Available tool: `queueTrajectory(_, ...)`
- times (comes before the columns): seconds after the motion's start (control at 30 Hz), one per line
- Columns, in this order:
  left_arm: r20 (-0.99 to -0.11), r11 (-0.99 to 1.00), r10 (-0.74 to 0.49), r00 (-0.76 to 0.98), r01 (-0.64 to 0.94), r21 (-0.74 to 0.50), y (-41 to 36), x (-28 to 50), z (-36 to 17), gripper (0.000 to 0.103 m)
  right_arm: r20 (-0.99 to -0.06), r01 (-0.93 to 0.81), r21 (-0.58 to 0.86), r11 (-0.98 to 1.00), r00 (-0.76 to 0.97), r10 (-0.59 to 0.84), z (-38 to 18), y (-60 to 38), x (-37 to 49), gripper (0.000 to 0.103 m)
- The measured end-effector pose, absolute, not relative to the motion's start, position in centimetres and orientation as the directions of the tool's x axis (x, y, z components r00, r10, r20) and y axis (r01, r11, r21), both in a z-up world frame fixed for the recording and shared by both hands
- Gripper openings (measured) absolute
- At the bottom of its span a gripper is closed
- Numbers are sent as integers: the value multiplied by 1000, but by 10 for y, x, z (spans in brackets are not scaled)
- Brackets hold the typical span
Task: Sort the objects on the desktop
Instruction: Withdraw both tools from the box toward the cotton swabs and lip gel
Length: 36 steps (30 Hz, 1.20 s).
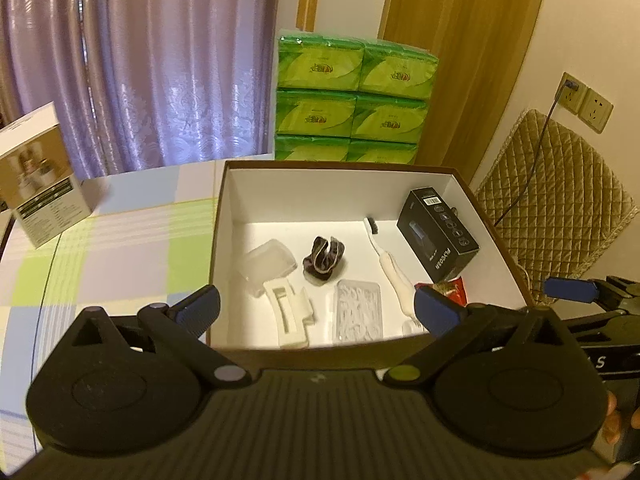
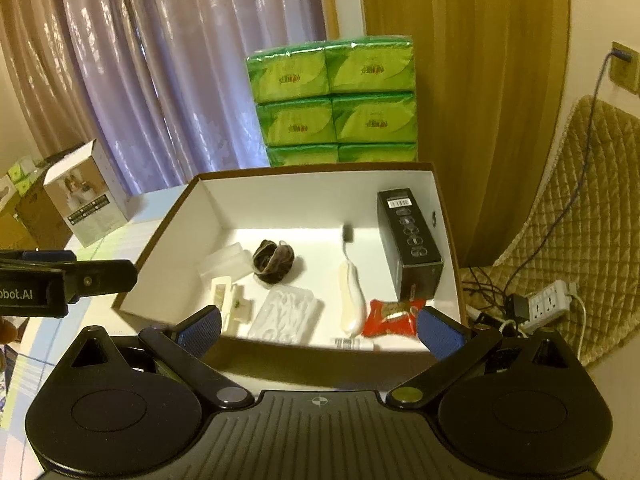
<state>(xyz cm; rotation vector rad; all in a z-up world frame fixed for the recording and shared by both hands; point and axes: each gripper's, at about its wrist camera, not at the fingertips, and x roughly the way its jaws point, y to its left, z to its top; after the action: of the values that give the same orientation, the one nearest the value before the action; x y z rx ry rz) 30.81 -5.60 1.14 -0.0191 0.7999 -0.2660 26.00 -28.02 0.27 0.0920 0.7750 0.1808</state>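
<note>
White cardboard lines the open box (image 1: 224, 216) on the checked tabletop (image 1: 120, 248), and the sorted things already lie on its floor: a black carton (image 1: 438, 234) against the right wall, a toothbrush (image 1: 386, 258), a dark hair scrunchie (image 1: 324, 260), a clear lidded case (image 1: 270, 266), a white hair claw (image 1: 288, 312), a pack of floss picks (image 1: 358, 314) and a red snack packet (image 2: 394, 316) near the front edge. Both grippers are empty with jaws spread wide. The left gripper (image 1: 316, 308) hovers above the box's near wall, aimed down into it; the right gripper (image 2: 320, 330) hangs beside it at a similar height and tilt, just to the right (each shows at the edge of the other's view).

Nothing loose shows on the tabletop except a printed carton (image 1: 40, 184) at the far left, so the sorting looks close to done, or that carton may be next. To do it well, the left gripper would probably swing clear of the box wall first, approach the carton squarely, and close across its narrower faces so it does not twist out.
</note>
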Motion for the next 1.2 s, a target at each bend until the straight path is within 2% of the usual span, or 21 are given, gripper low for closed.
queueTrajectory(0.43,-705,968,-239,668,223,-117,-41,238,20,102,-674,-131,155,979,711,202,11,-274,200,101)
queueTrajectory(1.2,-775,987,-145,615,149,-66,-3,177,-13,102,-776,-176,145,974,591,222,-34,-237,147,101)
